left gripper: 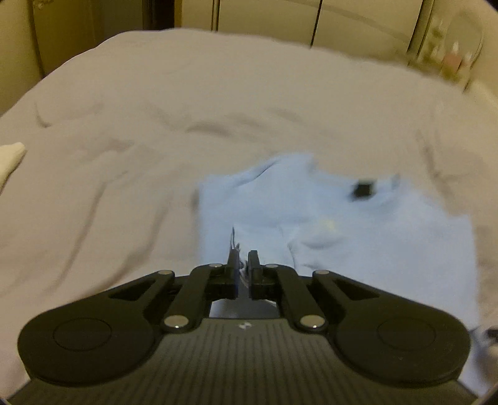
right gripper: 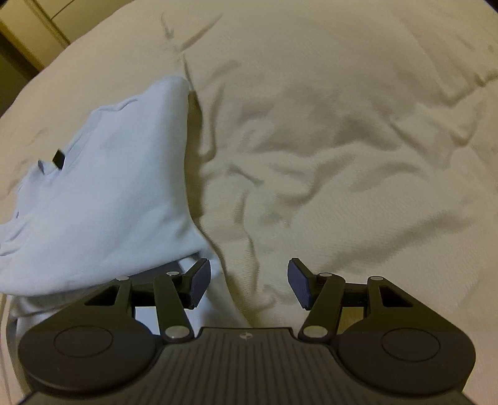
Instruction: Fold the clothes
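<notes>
— Both claws first, please: how do they stand around the light blue garment [left gripper: 358, 236]?

— Left gripper [left gripper: 243, 258] is clenched, its two fingers nearly together with a bit of the garment's near edge pinched between them; some thin threads show at the fingertips. Right gripper [right gripper: 249, 280] is released, jaws spread wide, nothing between them but the cream bed cover [right gripper: 342, 140]. Its left finger [right gripper: 199, 282] sits just beside the garment's near right corner, under an overhanging fold; whether it touches the cloth I cannot tell.

— And the garment itself?

— It lies on the bed cover, loosely bunched, already folded at least partly. In the left wrist view it spreads from the clenched fingers outward and to the right. In the right wrist view its right edge runs as a raised fold, casting a dark shadow on the cover beside it, and ends in a point at the far end.

— Anything on it?

— A small black tag [right gripper: 58, 159] near its far edge, by what looks like the neckline. The left view is blurred, so the tag reads only as a dark patch there.

— Beyond the garment?

— Wrinkled bed cover on all sides. Well to the garment's left, a pale cloth corner [left gripper: 12, 152] pokes in at the frame edge. Farthest off, past the bed, stand cream wardrobe doors [left gripper: 264, 15].
</notes>
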Demonstrator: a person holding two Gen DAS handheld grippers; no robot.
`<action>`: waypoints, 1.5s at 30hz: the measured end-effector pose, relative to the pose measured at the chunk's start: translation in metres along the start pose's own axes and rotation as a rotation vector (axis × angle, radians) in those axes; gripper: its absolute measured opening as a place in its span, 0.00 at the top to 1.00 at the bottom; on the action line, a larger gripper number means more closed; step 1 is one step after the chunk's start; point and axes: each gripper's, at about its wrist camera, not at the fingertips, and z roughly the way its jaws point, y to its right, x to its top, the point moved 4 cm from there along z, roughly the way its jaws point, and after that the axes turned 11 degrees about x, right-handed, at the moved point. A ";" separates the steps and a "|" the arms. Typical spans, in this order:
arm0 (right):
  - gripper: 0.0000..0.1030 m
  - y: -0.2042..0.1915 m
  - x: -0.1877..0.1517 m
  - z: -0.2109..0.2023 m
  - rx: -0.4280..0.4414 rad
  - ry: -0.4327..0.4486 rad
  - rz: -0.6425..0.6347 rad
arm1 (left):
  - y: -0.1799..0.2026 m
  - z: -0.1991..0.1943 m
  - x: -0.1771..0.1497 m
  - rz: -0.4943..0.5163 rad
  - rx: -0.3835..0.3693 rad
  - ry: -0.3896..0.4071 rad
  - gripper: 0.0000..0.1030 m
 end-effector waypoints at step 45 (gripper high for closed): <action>0.58 -0.042 -0.058 -0.014 0.011 -0.060 -0.273 | 0.041 -0.018 -0.094 0.287 -0.166 -0.179 0.86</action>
